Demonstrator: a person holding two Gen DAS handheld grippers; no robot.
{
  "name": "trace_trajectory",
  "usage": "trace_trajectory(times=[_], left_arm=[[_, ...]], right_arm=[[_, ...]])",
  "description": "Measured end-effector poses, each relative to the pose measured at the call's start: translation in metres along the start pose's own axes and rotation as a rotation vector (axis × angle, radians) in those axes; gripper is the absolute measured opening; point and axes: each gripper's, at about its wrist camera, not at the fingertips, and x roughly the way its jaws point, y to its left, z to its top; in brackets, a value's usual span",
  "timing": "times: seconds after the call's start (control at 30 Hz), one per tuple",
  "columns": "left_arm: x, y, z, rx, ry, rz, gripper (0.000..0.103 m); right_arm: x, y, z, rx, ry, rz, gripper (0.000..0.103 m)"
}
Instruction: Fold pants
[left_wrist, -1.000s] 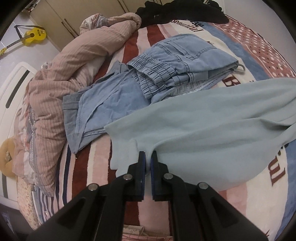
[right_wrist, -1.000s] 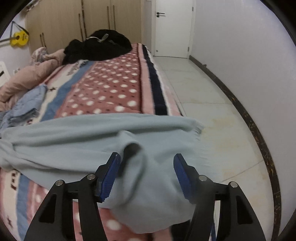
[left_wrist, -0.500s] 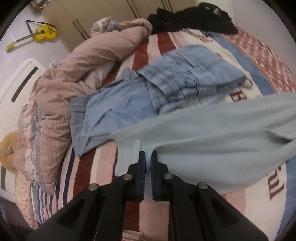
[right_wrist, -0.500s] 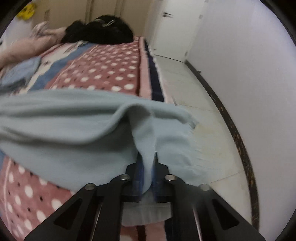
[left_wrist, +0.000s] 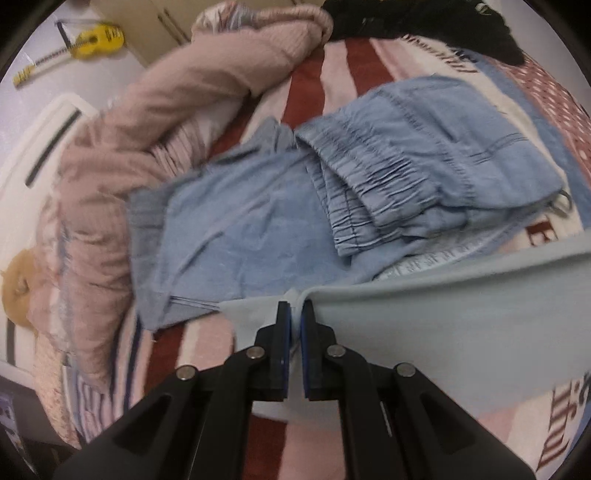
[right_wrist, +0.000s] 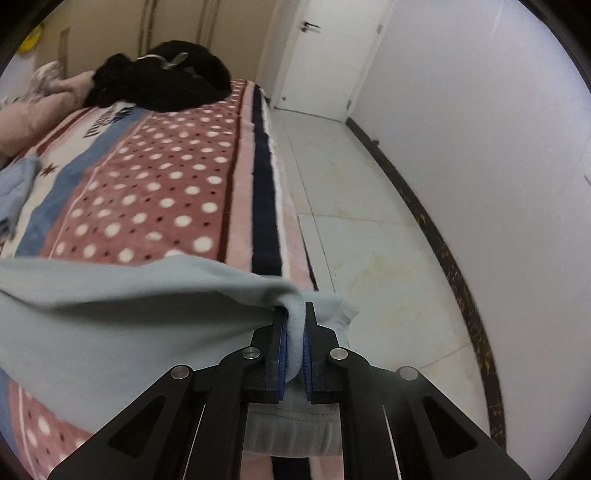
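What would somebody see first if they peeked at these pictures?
Probably the pale blue pants, stretched across the bed with the left gripper and right gripper each shut on an end. Beyond them lie folded denim clothes, with a yellow guitar on the far wall.

White walls (right_wrist: 461, 110) and closed door (right_wrist: 325, 55) — pale tiled floor (right_wrist: 369, 221) beside the bed (right_wrist: 166, 177), wooden wardrobe (right_wrist: 110, 33) behind
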Motion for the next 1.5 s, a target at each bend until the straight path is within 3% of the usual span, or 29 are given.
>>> trace_trajectory(times=[0.07, 0.2, 0.23, 0.27, 0.3, 0.33, 0.37, 0.43, 0.53, 0.6, 0.8, 0.97, 1.1, 1.27, 1.37, 1.43, 1.5], left_arm=[[0.016, -0.004, 0.004, 0.004, 0.019, 0.010, 0.003], [0.037, -0.008, 0.009, -0.018, 0.023, 0.029, 0.010], [0.038, -0.007, 0.010, -0.022, 0.021, 0.047, 0.029], [0.037, -0.005, 0.011, -0.022, 0.008, 0.097, 0.048], [0.033, 0.000, 0.011, -0.025, -0.020, 0.169, 0.073], [0.030, 0.005, 0.011, -0.029, -0.043, 0.201, 0.082], [0.025, 0.014, 0.010, -0.049, -0.051, 0.200, 0.082], [0.018, 0.034, 0.005, -0.130, -0.026, 0.126, 0.082], [-0.003, 0.054, -0.013, -0.238, -0.053, -0.051, 0.082], [-0.015, 0.057, -0.034, -0.304, -0.045, -0.229, 0.082], [-0.012, 0.035, -0.097, -0.489, 0.050, -0.617, 0.082], [0.012, 0.000, -0.124, -0.608, 0.144, -0.804, 0.082], [0.019, -0.009, -0.118, -0.653, 0.087, -0.783, 0.085], [0.034, -0.009, -0.105, -0.756, 0.011, -0.773, 0.085], [0.035, -0.013, -0.092, -0.746, -0.017, -0.684, 0.060], [0.037, -0.014, -0.085, -0.750, -0.015, -0.629, 0.035], [0.040, -0.008, -0.079, -0.758, -0.020, -0.604, 0.025]], right_arm=[[0.021, 0.000, 0.005, 0.017, 0.058, 0.009, 0.002], [0.050, 0.010, 0.002, 0.004, 0.093, -0.031, 0.005], [0.055, 0.012, 0.001, 0.005, 0.092, -0.037, 0.006], [0.058, 0.015, 0.000, 0.001, 0.085, -0.043, 0.015], [0.058, 0.016, -0.002, -0.001, 0.076, -0.055, 0.034], [0.058, 0.015, -0.003, 0.003, 0.063, -0.064, 0.045], [0.056, 0.010, -0.003, 0.018, 0.046, -0.069, 0.057], [0.047, 0.001, -0.004, 0.063, 0.037, -0.033, 0.057], [0.027, -0.007, -0.005, 0.123, 0.013, 0.063, 0.057], [0.005, -0.006, -0.014, 0.147, -0.017, 0.158, 0.062], [-0.035, 0.015, -0.063, 0.212, 0.002, 0.472, 0.067], [-0.023, 0.031, -0.111, 0.304, 0.101, 0.646, 0.067], [0.001, 0.030, -0.132, 0.404, 0.128, 0.695, 0.068], [0.026, 0.018, -0.124, 0.539, 0.052, 0.710, 0.067], [0.040, 0.018, -0.109, 0.589, 0.014, 0.684, 0.067], [0.049, 0.018, -0.098, 0.636, -0.016, 0.671, 0.066], [0.054, 0.014, -0.092, 0.676, -0.041, 0.647, 0.061]])
